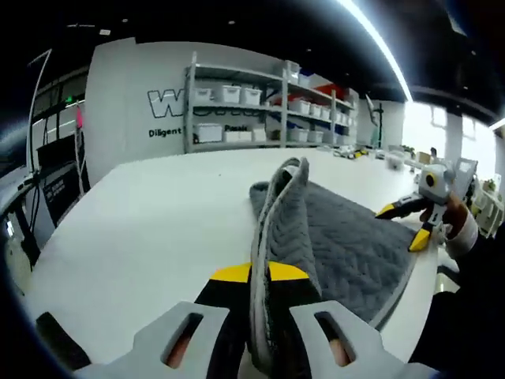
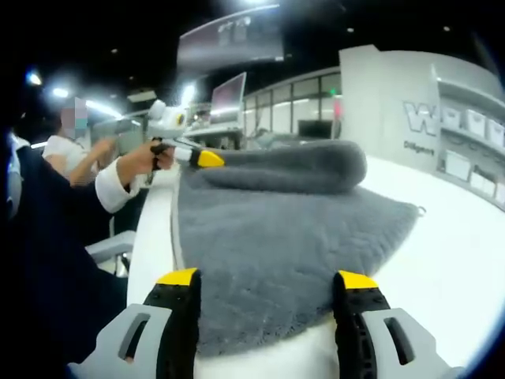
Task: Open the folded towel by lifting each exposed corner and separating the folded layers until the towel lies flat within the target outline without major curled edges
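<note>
Left gripper view: towel edge pinched inside left claw.

Towel is grey quilted matt cloth; table smooth white.

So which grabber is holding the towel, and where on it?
The left gripper pinches the grey towel by its lifted folded edge. The right gripper is open with the towel lying between its jaws, gripping nothing.

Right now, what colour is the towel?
Grey, with a wavy stitched pattern; towel shows best in the left gripper view.
</note>
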